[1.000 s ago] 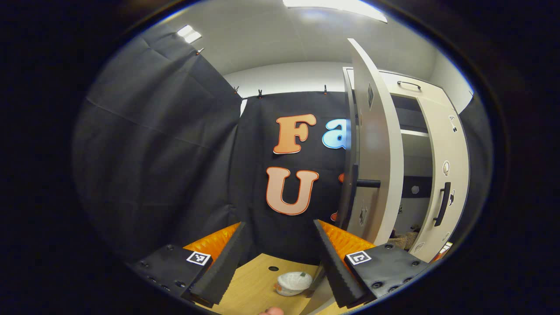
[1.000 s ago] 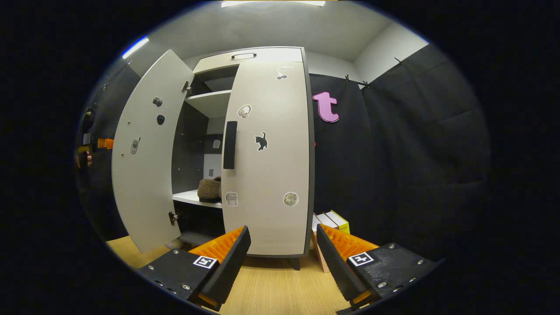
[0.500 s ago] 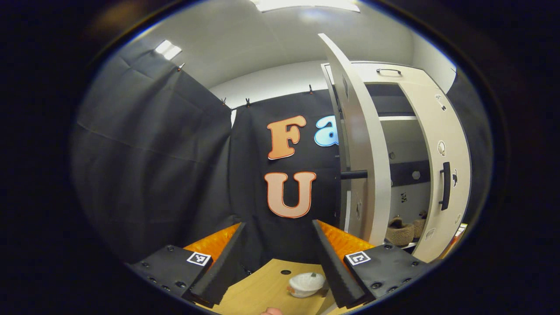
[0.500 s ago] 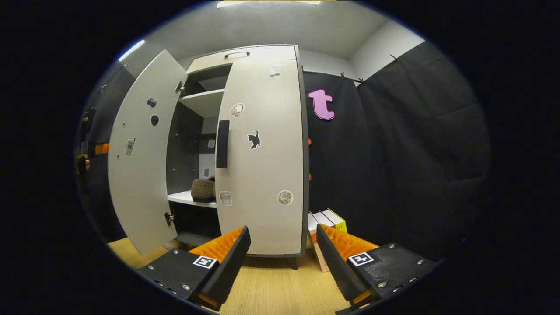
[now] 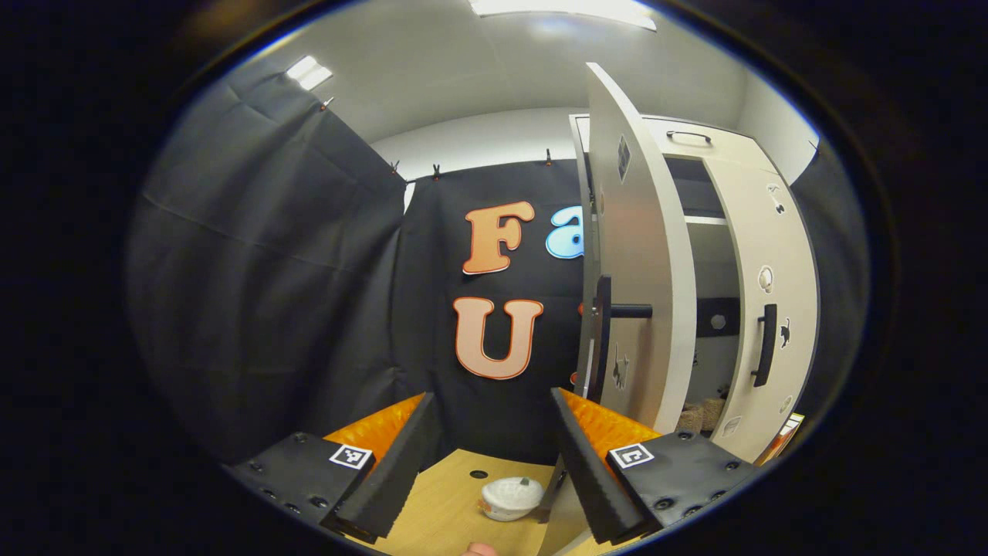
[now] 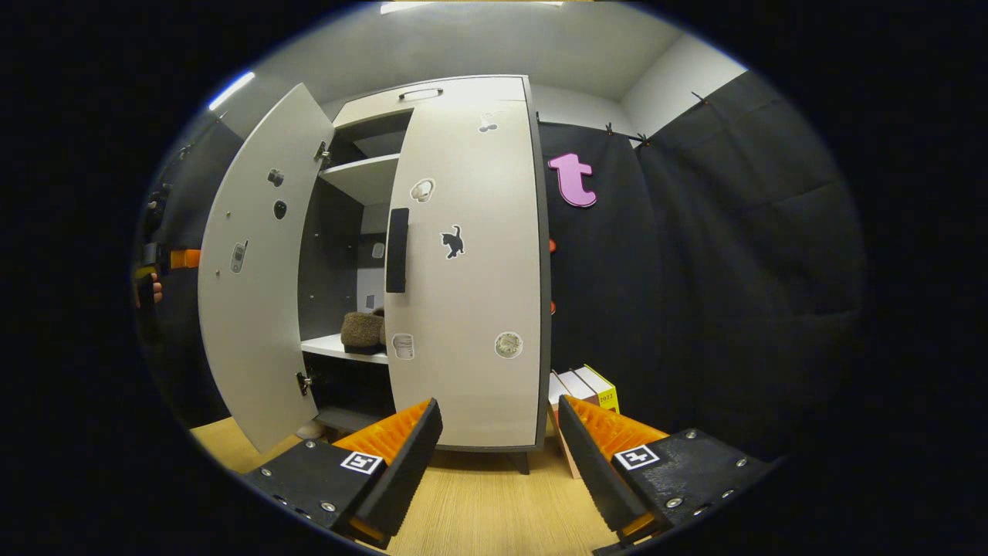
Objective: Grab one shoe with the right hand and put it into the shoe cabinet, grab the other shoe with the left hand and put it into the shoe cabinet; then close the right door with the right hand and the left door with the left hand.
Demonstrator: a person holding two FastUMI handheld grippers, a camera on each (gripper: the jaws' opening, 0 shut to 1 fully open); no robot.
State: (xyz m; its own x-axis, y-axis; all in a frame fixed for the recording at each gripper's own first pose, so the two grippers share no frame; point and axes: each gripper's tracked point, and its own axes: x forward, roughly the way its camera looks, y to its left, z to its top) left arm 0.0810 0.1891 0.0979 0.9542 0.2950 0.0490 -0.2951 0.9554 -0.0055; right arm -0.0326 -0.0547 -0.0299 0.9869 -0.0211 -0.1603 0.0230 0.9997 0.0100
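Left tongs (image 5: 490, 463): spread, holding nothing.
Right tongs (image 6: 498, 471): spread, empty.
Left door (image 5: 637, 255): ajar, just ahead and right of the left tongs; likely a light, stiff panel on hinges, so push its outer face near the handle (image 5: 603, 340).
Right door (image 6: 467, 262): closed, ahead of the right tongs.
Shoes (image 6: 363, 330): on the shelf inside, half hidden by the doors.
Unclear: small white object (image 5: 509, 498) on the floor.

Left door (image 6: 258, 270) ajar (right door (image 6: 467, 270) shut), shoe (image 6: 361, 330) inside.
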